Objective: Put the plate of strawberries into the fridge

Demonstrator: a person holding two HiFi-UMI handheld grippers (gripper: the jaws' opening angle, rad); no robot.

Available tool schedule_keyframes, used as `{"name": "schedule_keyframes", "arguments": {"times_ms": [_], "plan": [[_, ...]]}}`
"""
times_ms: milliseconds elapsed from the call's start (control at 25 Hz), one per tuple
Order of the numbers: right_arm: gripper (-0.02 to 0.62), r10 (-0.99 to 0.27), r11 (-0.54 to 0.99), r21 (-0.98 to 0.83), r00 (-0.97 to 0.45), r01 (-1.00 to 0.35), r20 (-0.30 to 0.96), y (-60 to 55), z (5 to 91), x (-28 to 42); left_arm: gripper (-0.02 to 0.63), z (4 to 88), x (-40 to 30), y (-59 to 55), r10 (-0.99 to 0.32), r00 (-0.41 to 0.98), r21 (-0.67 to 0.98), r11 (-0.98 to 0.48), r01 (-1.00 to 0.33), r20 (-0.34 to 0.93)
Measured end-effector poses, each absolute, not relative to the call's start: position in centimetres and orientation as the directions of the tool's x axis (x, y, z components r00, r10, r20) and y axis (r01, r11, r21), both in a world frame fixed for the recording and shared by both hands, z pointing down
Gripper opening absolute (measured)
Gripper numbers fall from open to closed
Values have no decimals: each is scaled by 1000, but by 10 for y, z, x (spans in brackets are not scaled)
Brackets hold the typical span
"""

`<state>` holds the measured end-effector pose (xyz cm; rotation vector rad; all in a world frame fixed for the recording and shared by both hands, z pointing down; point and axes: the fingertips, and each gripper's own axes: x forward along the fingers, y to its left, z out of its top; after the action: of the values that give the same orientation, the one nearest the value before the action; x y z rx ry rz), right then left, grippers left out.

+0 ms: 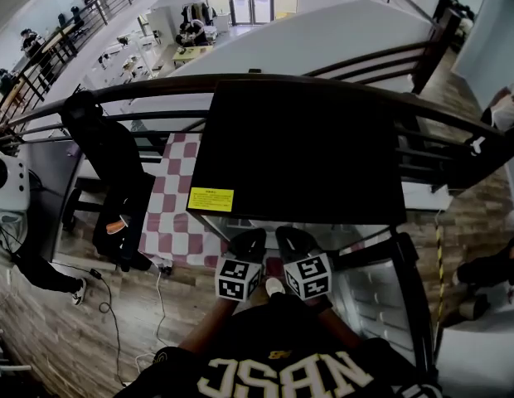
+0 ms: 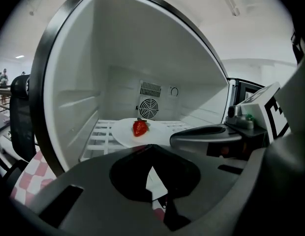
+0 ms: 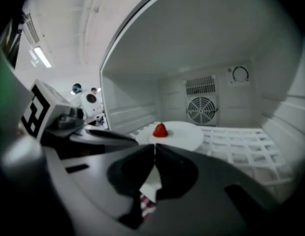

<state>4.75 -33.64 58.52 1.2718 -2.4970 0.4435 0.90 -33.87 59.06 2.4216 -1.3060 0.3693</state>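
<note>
Open fridge (image 2: 69, 82): a white plate (image 2: 124, 133) bearing a single strawberry (image 2: 139, 128) rests on the wire shelf (image 2: 97, 137), before the rear fan (image 2: 149, 107). Left gripper (image 2: 151, 147) and right gripper (image 3: 155, 149) are in front of the opening, jaws together, empty.

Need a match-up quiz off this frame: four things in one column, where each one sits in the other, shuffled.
Things:
1. strawberry
2. plate
3. fan
4. yellow label

Places:
A. back wall inside the fridge
B. the fridge's black top
C. on the plate
D. on the wire shelf

Pairs: 1-C, 2-D, 3-A, 4-B
</note>
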Motion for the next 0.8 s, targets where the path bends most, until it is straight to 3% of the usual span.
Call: {"name": "schedule_keyframes", "arguments": {"times_ms": [400, 800], "plan": [[23, -749, 524, -138, -532, -840, 396, -361, 582, 49, 21, 589, 10, -361, -752, 519, 228, -467, -855, 407], [23, -827, 494, -155, -518, -855, 221, -322, 514, 61, 21, 520, -11, -335, -824, 532, 253, -481, -839, 197]]}}
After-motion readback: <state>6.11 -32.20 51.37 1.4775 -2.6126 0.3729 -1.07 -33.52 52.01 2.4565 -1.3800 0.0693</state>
